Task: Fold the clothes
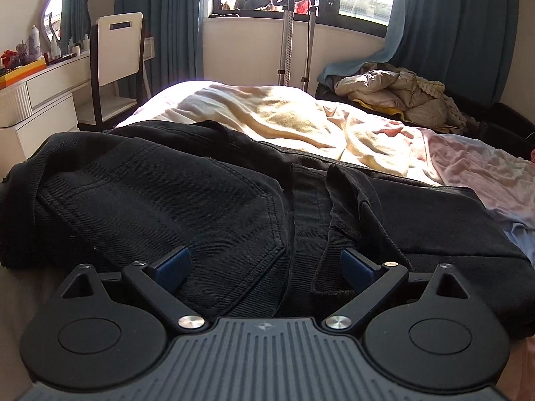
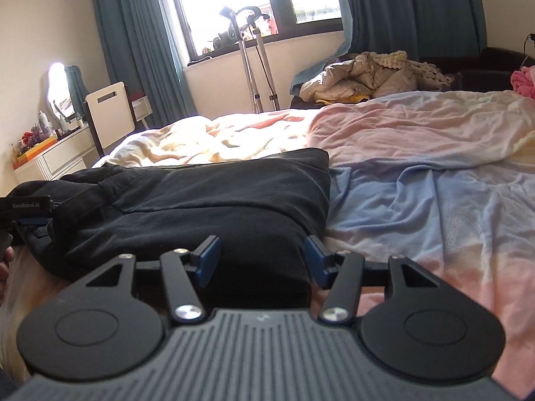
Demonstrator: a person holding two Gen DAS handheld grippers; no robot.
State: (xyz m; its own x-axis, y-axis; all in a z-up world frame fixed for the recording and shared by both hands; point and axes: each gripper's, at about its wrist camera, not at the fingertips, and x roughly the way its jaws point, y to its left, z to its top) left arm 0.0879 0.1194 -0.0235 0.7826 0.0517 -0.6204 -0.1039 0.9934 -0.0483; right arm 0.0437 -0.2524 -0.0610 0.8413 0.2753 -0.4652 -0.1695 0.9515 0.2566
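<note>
On the left gripper [image 2: 26, 208] "GenRobot.AI" reads; both jaws spread over black jeans [image 1: 207, 193].

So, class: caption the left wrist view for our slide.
Left gripper, jaws open, over black jeans on a bed.

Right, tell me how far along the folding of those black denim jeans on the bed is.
Done: the black denim jeans lie doubled into a compact stack on the pastel bedsheet.
In hand: nothing gripped; the left gripper sits open at the seat-pocket end, the right gripper open at the folded end.
Left: the stack looks lumpy, so probably one more fold or smoothing.
</note>
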